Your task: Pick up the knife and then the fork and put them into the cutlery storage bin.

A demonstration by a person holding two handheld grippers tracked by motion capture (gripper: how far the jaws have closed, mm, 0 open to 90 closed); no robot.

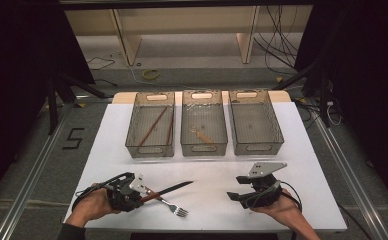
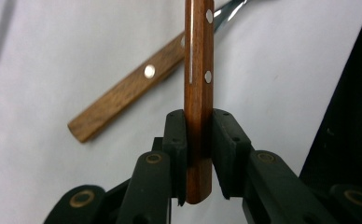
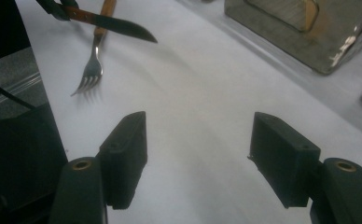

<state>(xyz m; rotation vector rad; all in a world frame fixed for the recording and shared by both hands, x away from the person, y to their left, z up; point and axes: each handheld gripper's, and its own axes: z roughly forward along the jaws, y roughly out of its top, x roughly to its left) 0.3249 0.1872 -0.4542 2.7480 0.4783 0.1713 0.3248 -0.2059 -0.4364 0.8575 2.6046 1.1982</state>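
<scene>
Knife: wooden handle with metal rivets, dark blade. Held at the near left of the counter, blade pointing right and slightly far. In the left gripper view the handle stands upright between the two pads, its butt end reaching past them toward the camera.

Left tongs: closed on the knife handle, pads pressing on both flat sides. Held in the person's left hand, a cable trailing off to the left.

Fork: metal tines, wooden handle with one visible rivet. Lies on the counter beneath the knife, tines pointing near and right; its handle crosses under the knife handle. In the right gripper view the tines rest flat on the white surface.

Right tongs: open, nothing between the pads, bare counter seen through the gap. Held in the right hand at the near right, pointing left toward the knife, well apart from it. Grey three-cornered plate on top.

Bins, three, translucent, side by side at the far half of the counter:
- Left bin: holds two long thin brown sticks, lying lengthwise.
- Middle bin: holds one small light-coloured utensil; kind cannot be told.
- Right bin: contents cannot be made out.

Counter: white top, floor and cables beyond its far edge.
</scene>
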